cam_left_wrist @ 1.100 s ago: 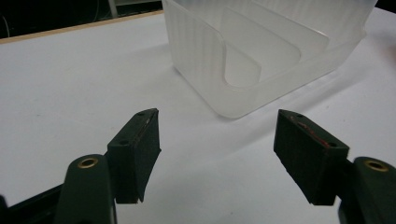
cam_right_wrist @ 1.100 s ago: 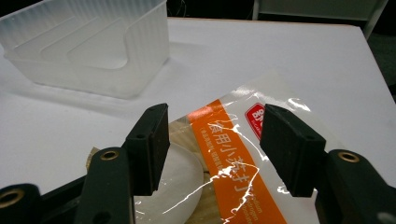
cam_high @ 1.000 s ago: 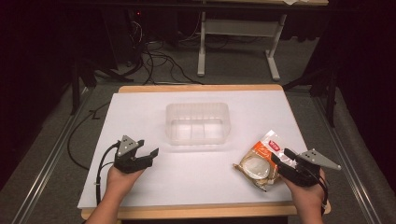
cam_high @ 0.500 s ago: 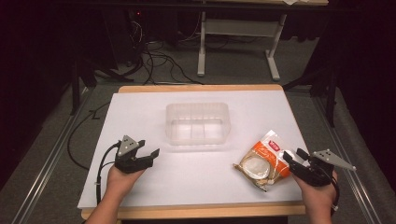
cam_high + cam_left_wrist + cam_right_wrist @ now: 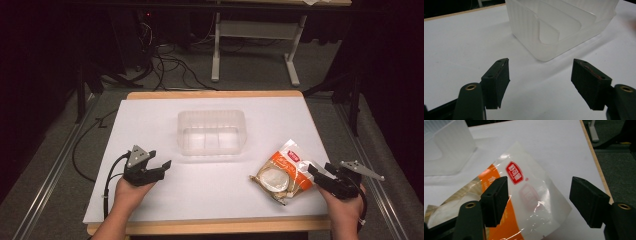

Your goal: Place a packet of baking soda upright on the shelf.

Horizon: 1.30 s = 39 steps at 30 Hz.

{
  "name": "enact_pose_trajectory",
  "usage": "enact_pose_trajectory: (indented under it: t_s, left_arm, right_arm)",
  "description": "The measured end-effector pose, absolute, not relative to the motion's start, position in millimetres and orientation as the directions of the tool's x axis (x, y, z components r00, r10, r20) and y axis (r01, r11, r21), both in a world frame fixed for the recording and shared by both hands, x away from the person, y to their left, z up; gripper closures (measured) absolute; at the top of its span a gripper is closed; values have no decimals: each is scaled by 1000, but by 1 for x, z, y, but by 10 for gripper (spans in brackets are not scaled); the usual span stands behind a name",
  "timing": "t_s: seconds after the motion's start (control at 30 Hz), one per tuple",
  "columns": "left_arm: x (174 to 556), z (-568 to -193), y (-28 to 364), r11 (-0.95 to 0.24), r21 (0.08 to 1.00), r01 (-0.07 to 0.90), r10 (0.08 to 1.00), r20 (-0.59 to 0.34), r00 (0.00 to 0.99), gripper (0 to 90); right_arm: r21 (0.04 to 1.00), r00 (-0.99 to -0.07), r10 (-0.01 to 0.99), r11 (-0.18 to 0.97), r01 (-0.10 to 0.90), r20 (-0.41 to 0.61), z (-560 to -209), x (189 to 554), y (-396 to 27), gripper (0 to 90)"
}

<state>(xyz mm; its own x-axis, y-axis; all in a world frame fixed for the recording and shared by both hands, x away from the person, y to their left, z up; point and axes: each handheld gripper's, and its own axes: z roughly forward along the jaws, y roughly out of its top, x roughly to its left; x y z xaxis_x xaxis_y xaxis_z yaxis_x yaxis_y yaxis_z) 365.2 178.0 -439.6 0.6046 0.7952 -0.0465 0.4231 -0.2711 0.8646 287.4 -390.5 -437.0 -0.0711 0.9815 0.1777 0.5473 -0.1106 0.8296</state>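
R gripper [image 5: 314, 170] w/ jaws spread, just been opening, hovering over the packet's [image 5: 281, 172] right end, not pinching it. Packet lies flat on table [image 5: 150, 120], front right, near tub [image 5: 211, 131]. L gripper [image 5: 162, 164] unclenched, nothing in it, front left, pointing at tub.

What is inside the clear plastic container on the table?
The clear plastic container holds no items; only its own dividers show inside. Its far compartments are partly hidden in the left gripper view.

orange-white packet [image 5: 282, 172], translucent tray [image 5: 211, 132], black tools
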Motion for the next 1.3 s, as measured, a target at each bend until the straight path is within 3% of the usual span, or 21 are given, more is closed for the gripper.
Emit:
enact_pose_trajectory:
  t_s: [0.37,0.63,0.83,1.03,1.3]
  left_arm:
    - [365,-439,177,-283,862,420,793,-36,608,314]
    - [364,-439,177,-285,863,417,791,-34,611,313]
    - [364,-440,177,-287,862,417,788,-34,614,313]
    - [364,-440,176,-291,860,419,788,-33,615,313]
    - [364,-440,175,-297,858,419,786,-29,617,313]
  right_arm:
    - [758,-29,956,-213,616,293,-455,294,-405,275]
    - [727,-70,936,-218,651,344,-459,299,-398,277]
    - [725,-128,932,-173,666,340,-457,300,-389,371]
    - [756,-152,922,-189,626,356,-453,294,-397,597]
    - [798,-184,923,-176,576,337,-443,289,-394,712]
